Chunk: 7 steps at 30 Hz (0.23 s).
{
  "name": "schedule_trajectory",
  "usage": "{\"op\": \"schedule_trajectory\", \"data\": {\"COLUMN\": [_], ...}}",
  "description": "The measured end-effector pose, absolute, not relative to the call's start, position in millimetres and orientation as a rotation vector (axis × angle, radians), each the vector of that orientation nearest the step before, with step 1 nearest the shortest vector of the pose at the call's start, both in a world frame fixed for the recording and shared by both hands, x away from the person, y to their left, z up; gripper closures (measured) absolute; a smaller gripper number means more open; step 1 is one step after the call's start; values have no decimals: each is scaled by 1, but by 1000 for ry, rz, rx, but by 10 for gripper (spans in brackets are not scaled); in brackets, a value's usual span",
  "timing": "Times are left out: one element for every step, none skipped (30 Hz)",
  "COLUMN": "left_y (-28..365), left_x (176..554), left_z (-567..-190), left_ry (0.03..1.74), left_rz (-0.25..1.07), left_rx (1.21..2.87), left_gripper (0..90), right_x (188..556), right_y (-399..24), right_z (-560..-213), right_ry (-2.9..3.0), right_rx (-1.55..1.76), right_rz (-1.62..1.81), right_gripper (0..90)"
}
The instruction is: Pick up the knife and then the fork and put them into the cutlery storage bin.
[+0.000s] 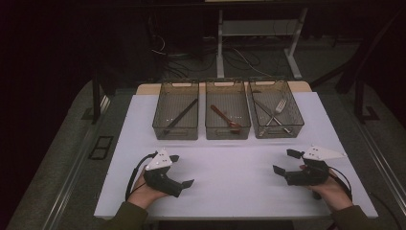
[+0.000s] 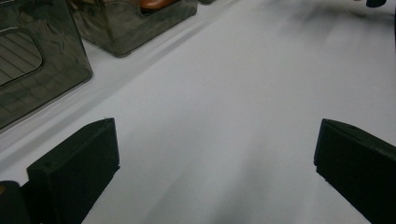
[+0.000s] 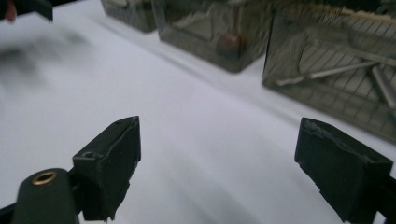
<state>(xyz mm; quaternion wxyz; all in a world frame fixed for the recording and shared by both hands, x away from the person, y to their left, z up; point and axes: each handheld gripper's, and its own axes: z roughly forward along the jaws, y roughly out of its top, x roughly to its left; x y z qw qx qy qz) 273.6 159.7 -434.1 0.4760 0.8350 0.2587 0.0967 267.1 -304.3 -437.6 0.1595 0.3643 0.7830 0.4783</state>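
Three smoky see-through bins stand in a row at the back of the white table top (image 1: 230, 191). The left bin (image 1: 175, 133) holds a long black utensil (image 1: 182, 116). A brown wooden spoon (image 1: 225, 116) lies in the middle bin (image 1: 228, 134). Crossed metal utensils (image 1: 276, 111) lie in the right bin (image 1: 280, 133). My left gripper (image 1: 182, 170) hovers low at the front left, open, with only bare table between its jaws (image 2: 215, 158). At the front right my right gripper (image 1: 286, 161) is also open and holds nothing (image 3: 224, 163).
A hand holds each gripper at the near table edge, with cables trailing behind. From the right gripper view, the bin of metal utensils (image 3: 336, 70) is the nearest one ahead. Dark floor, desk legs and cables lie beyond the table.
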Motion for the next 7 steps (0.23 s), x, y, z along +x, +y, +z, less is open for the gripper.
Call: {"op": "schedule_trajectory", "data": {"left_y": [160, 160, 160, 160, 160, 161, 160], "left_x": [274, 274, 274, 274, 274, 274, 274], "left_z": [-434, -434, -434, -434, -434, -434, -434], "left_ry": [632, 632, 633, 633, 634, 633, 634], "left_rz": [236, 237, 238, 239, 239, 241, 242], "left_rx": [2042, 2042, 2042, 2041, 2040, 2042, 2041], "left_gripper": [0, 0, 0, 0, 0, 0, 0], "right_x": [266, 264, 263, 263, 263, 263, 263], "right_y": [-306, -307, -307, -308, -308, -307, -307], "right_z": [-439, -441, -442, -442, -442, -441, -440], "right_ry": [2245, 2248, 2248, 2246, 2243, 2242, 2241], "right_rx": [1037, 1042, 1039, 1037, 1034, 1035, 1038], "right_rz": [1359, 1358, 1360, 1366, 1369, 1371, 1380], "right_gripper": [138, 138, 138, 138, 138, 138, 138]}}
